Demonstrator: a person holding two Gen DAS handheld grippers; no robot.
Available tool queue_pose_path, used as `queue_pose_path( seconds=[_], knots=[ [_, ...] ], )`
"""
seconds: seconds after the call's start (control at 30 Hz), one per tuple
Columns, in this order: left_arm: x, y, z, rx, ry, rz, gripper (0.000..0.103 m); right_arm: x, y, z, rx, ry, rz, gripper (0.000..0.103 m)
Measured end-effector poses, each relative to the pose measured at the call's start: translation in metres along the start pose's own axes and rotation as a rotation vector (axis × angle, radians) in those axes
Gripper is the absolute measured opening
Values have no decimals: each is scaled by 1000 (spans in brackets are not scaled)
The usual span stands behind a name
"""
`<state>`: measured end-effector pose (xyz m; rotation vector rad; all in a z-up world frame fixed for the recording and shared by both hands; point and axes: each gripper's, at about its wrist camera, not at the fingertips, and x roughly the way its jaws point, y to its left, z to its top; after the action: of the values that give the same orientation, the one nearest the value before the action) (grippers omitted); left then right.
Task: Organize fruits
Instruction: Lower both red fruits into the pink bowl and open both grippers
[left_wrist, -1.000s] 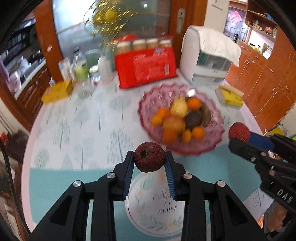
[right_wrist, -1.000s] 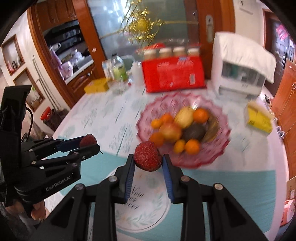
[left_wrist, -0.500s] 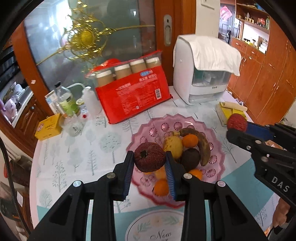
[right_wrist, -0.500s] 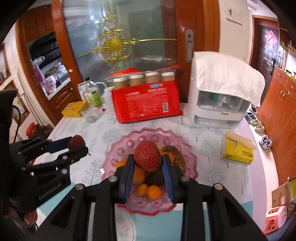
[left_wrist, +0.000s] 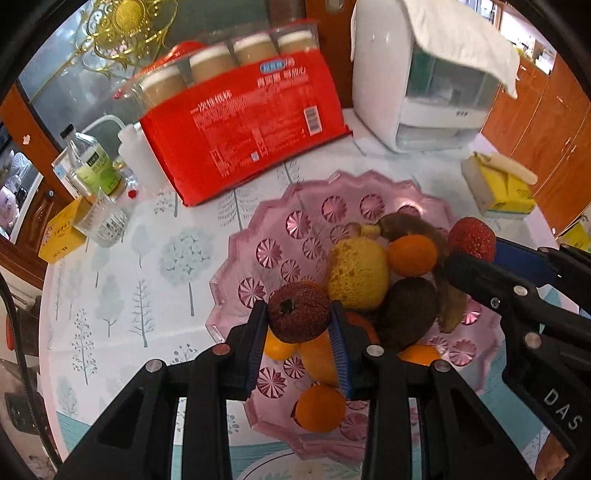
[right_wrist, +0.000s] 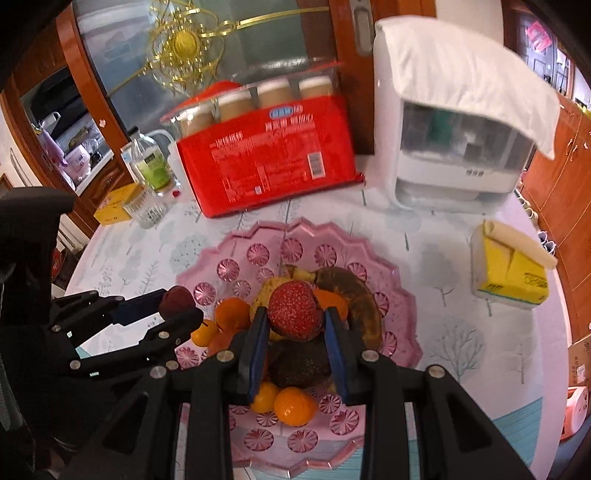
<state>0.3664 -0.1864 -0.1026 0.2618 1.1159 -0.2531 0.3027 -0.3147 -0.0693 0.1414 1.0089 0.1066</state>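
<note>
- On my desk, the pink bowl holds oranges, a banana, an avocado.
- Red pack holds paper cups.
- My left hand-held gripper pinches a dark lychee over the bowl.
- My right hand-held gripper pinches a red lychee over the bowl.

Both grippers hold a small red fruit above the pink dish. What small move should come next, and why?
Probably lower both a little more, then open. The left gripper and right gripper each grip a lychee over the pink dish, seemingly above the piled fruit.
</note>
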Motion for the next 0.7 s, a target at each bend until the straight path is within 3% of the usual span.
queue_pose_path(
  seconds=[0.2, 0.27, 0.33, 0.4, 0.7],
  knots=[
    [17, 4, -1, 4, 26, 18, 34, 22, 0, -2, -5, 36, 7, 31],
    [18, 4, -2, 12, 27, 20, 43, 28, 1, -2, -9, 46, 8, 31],
    [17, 4, -4, 18, 15, 30, 66, 32, 2, -3, -11, 59, 13, 31],
    [15, 3, -5, 27, -6, 48, 74, 36, 3, -3, -11, 71, 18, 32],
    [-1, 3, -10, 40, -65, 66, 88, 36, -1, -3, 27, 62, 10, 49]
  ],
)
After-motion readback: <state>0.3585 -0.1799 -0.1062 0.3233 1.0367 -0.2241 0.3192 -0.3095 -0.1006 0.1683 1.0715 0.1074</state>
